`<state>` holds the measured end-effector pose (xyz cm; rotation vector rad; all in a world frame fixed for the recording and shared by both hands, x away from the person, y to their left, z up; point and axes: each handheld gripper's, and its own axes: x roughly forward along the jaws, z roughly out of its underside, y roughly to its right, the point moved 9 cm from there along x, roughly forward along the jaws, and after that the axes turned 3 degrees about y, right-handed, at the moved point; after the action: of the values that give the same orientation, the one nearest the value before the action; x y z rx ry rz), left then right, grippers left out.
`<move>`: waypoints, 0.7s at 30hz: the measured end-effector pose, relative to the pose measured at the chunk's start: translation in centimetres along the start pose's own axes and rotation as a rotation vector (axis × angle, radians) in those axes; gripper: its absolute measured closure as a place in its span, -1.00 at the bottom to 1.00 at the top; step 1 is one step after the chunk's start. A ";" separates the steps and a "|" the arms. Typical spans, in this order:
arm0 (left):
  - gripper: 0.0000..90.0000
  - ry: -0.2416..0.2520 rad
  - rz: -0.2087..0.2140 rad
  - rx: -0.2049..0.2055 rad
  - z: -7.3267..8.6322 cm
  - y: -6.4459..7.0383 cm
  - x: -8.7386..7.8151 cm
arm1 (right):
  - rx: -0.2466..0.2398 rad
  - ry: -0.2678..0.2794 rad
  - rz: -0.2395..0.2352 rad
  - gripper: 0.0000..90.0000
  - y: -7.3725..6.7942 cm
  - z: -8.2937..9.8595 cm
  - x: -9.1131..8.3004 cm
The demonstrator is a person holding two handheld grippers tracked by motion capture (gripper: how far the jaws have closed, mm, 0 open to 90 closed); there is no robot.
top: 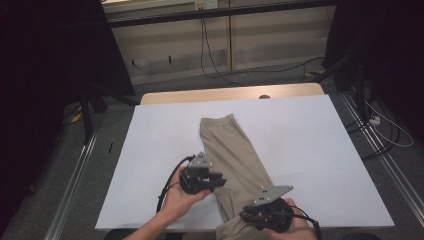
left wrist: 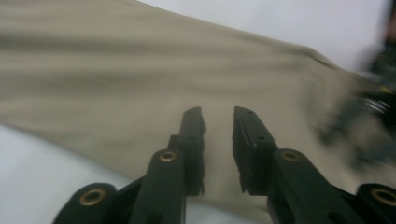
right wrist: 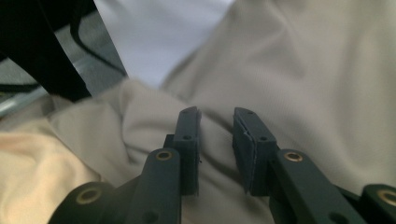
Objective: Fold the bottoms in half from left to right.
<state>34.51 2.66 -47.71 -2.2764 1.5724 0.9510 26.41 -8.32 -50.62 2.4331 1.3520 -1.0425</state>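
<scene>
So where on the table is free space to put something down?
Free: the white table right of the beige trousers, the strip left of them, and the far edge. Crowded: the near edge, where the left hand-held gripper and right hand-held gripper meet the trousers.

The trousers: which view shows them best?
The high view: the trousers lie whole across the table there. The left gripper view gives a blurred stretch of cloth, the right gripper view a creased close-up at the table's edge.
</scene>
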 end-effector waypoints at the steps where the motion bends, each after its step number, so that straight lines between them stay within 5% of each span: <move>1: 0.66 -0.015 0.031 0.022 0.7 1.4 0.0 | 0.003 -0.020 -0.001 0.64 0.0 0.4 0.2; 3: 0.66 -0.031 0.078 0.101 1.8 3.4 0.2 | -0.002 -0.007 0.001 0.72 -0.1 0.8 0.1; 5: 0.65 -0.053 0.105 0.119 2.6 4.5 0.5 | 0.004 -0.021 -0.002 0.89 -0.2 1.2 -0.3; 7: 0.53 -0.078 0.087 0.119 3.0 5.1 1.0 | 0.024 -0.028 -0.014 0.96 -0.5 2.0 -1.1; 9: 0.50 -0.090 0.133 0.130 3.4 6.0 1.6 | 0.022 -0.033 -0.016 0.97 -0.6 2.2 -1.4; 13: 0.59 -0.126 0.131 0.255 4.4 7.3 2.1 | 0.029 -0.051 -0.010 0.99 -1.1 3.6 -2.6; 14: 0.59 -0.133 0.128 0.260 4.4 7.4 2.0 | 0.029 -0.051 -0.010 0.99 -1.1 3.6 -2.6; 16: 0.98 -0.138 0.129 0.277 4.6 7.5 1.8 | 0.034 -0.057 0.002 0.99 -1.1 4.1 -2.8; 21: 1.00 -0.149 0.122 0.247 5.0 7.6 0.8 | 0.066 -0.055 -0.015 0.91 -1.0 4.3 -3.0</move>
<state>25.94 1.49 -50.70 -1.9193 1.6761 0.8773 22.51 -11.73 -51.68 2.4252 1.3409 -1.1666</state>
